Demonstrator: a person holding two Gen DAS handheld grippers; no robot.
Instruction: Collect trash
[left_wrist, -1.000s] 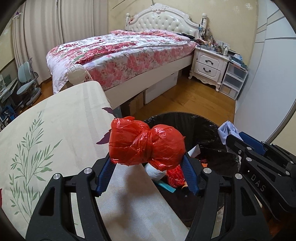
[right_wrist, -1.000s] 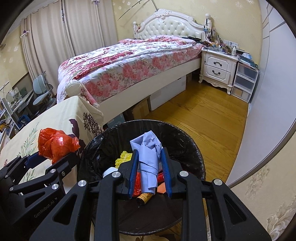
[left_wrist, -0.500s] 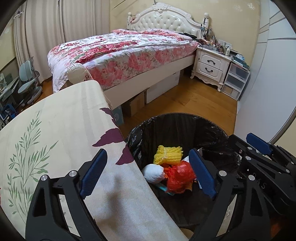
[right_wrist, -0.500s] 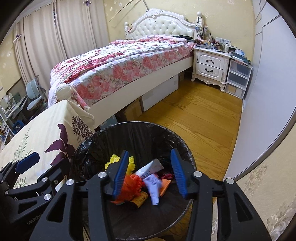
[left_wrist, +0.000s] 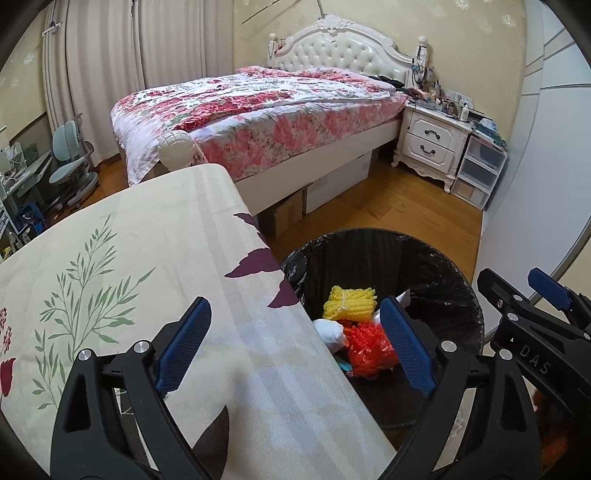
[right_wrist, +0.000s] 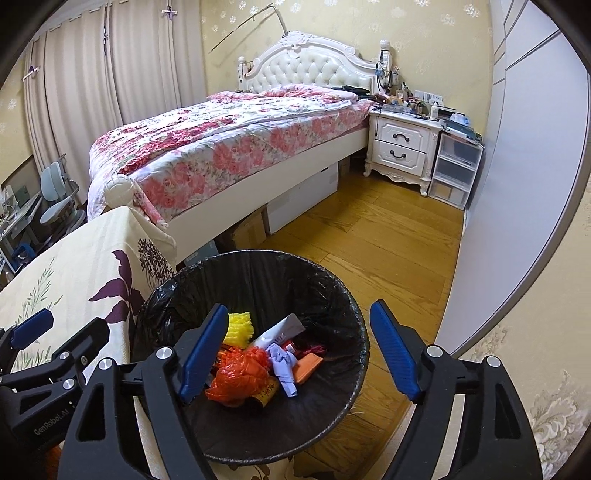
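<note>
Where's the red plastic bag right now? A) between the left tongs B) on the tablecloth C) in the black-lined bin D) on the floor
C: the red plastic bag lies in the bin on the other trash, beside the yellow bundle.

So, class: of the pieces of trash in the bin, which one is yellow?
The ribbed foam net, lying at the back of the heap in the bin; the bag beside it is orange-red, the paper pale.
</note>
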